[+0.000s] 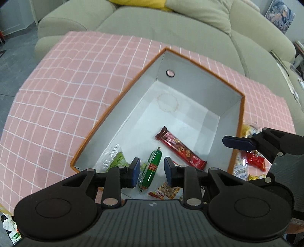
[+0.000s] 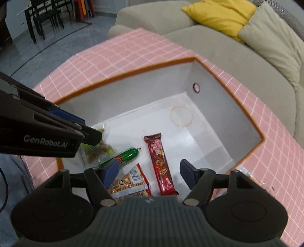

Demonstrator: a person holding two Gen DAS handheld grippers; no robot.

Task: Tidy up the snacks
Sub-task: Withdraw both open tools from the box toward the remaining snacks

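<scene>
A white box with an orange rim point(image 1: 209, 72) point(image 2: 114, 76) stands on the table. On its floor lie a red wafer bar point(image 1: 180, 148) point(image 2: 161, 167), a green sausage point(image 1: 154, 161) point(image 2: 126, 156), a clear packet with green contents point(image 1: 116, 158) point(image 2: 96, 150) and an orange-and-red snack packet point(image 1: 167, 191) point(image 2: 131, 182). My left gripper point(image 1: 152, 171) hangs open above the sausage with nothing between its pads. One of its fingers point(image 2: 93, 135) reaches over the clear packet. My right gripper point(image 2: 150, 172) stands wide open above the wafer bar, empty. One of its fingers point(image 1: 237, 142) crosses the box's right wall.
A pink checked cloth point(image 1: 76, 95) covers the table. Red and yellow packets point(image 1: 254, 160) lie loose on it right of the box. A beige sofa point(image 1: 190, 38) with a yellow cushion point(image 2: 218, 15) runs behind. Dark chairs point(image 2: 41, 17) stand far left.
</scene>
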